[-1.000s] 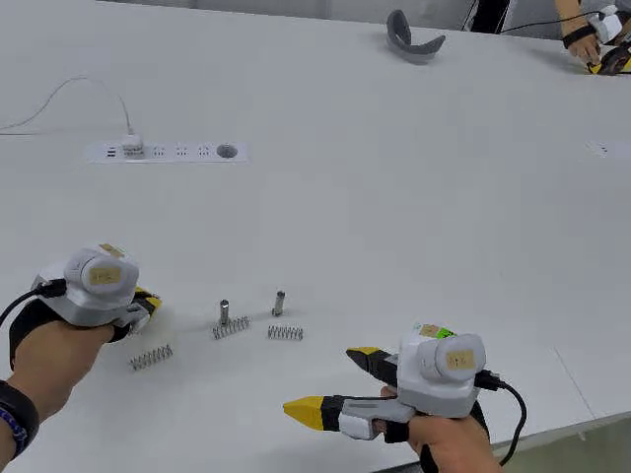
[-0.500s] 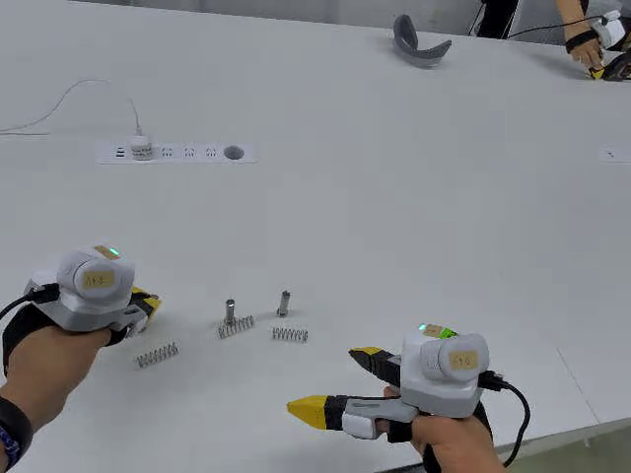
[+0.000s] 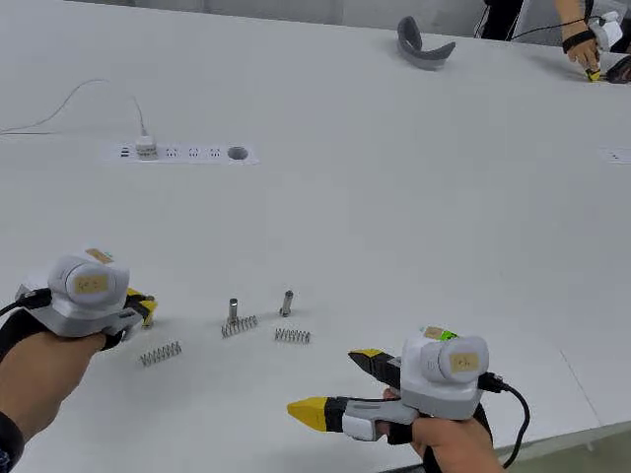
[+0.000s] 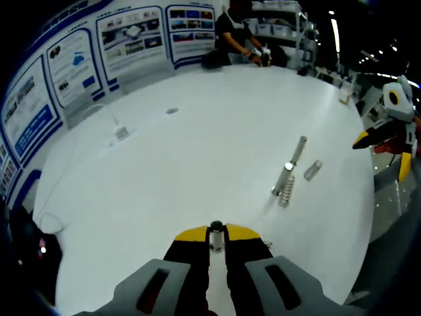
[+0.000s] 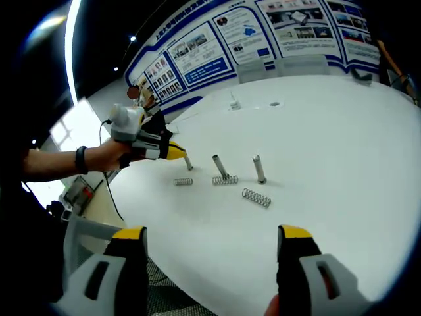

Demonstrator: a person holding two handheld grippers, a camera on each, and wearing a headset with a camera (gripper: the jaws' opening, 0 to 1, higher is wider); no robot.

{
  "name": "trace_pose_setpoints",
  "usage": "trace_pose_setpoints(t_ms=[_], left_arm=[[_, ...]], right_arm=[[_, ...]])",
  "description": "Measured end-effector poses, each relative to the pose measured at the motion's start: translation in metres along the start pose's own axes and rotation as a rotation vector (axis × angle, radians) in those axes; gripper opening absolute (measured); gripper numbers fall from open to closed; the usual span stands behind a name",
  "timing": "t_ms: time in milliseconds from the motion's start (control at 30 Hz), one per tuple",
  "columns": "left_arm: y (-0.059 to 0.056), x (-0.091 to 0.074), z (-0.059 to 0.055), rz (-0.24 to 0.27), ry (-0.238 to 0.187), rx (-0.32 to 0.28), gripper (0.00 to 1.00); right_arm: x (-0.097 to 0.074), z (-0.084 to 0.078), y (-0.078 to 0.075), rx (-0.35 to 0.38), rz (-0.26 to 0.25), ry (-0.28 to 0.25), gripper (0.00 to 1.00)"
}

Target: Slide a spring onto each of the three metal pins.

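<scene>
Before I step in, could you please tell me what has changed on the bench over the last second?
The left gripper, shut on one pin, has drifted slightly to the person's left, away from the two standing pins. Nothing was picked up or released. The right gripper stays open and idle, and the three springs lie where they were.
</scene>
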State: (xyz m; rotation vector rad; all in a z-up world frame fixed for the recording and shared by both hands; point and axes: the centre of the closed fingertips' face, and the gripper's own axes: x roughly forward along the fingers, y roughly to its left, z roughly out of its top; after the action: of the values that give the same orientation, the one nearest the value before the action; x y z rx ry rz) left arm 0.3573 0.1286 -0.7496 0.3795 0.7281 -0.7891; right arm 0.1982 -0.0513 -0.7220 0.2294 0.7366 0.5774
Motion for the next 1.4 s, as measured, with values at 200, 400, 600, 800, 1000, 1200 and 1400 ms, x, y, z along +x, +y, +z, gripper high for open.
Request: trace_pose_setpoints(t_ms=[200, 400, 600, 800, 1000, 1200, 1400], left_arm=[[0.001, -0.002, -0.004, 0.005, -0.005, -0.014, 0.07], [0.001, -0.004, -0.006, 0.012, -0.007, -0.018, 0.08], [0.002, -0.002, -0.005, 0.011, -0.007, -0.016, 0.08], [0.001, -0.002, -0.005, 0.015, -0.006, -0.017, 0.08], [0.002, -0.003, -0.011, 0.018, 0.009, -0.022, 0.08], [0.001, -0.004, -0.014, 0.008, 0.01, -0.032, 0.08], [-0.001, -0.005, -0.014, -0.003, 0.005, -0.039, 0.13]], right_arm=[[-0.001, 0.0, -0.002, 0.004, -0.004, -0.003, 0.82], [-0.001, -0.002, -0.001, 0.007, -0.004, -0.002, 0.82], [0.001, -0.003, 0.0, 0.009, 0.001, 0.001, 0.82], [0.002, -0.001, 0.0, 0.007, 0.001, -0.003, 0.82], [0.002, -0.001, 0.001, 0.006, 0.002, -0.002, 0.82], [0.003, -0.003, 0.001, 0.006, 0.005, 0.002, 0.82], [0.003, -0.002, 0.003, 0.002, 0.006, 0.003, 0.82]])
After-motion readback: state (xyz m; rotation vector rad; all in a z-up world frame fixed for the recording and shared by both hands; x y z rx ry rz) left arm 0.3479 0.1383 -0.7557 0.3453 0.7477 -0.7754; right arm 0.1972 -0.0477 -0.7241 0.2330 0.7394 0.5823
